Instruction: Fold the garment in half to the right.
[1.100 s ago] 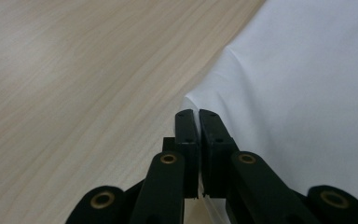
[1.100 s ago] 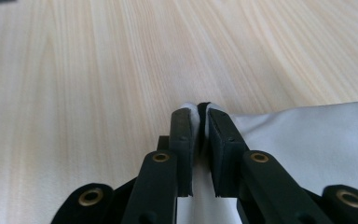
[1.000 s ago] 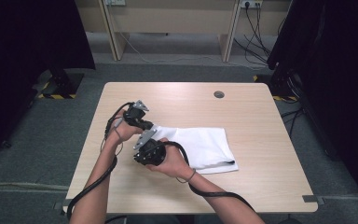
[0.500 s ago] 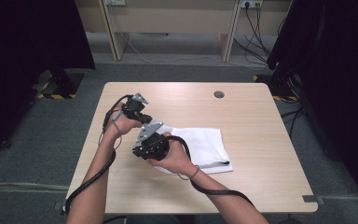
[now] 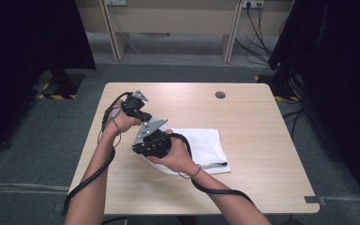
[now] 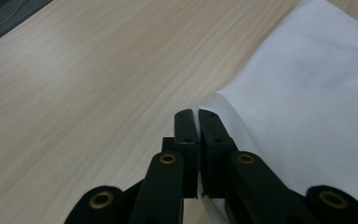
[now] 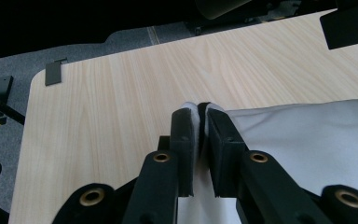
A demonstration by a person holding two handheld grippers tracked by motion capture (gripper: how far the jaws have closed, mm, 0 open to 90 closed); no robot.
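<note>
the cloth [image 5: 201, 145] lies flat at the middle of the table [image 5: 262, 126], its left edge under both hands. each gripper view shows what the high view hides: the left gripper [image 6: 198, 114] and right gripper [image 7: 197, 108] each pinch a white corner of it. no writing is readable.

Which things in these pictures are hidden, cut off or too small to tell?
- High view: the jaws of the left gripper and right gripper are covered by the hands and gripper bodies.
- High view: the left edge of the white cloth lies under the right hand.
- Left gripper view: the cloth runs past the right edge.
- High view: the small round thing on the table is too small to identify.
</note>
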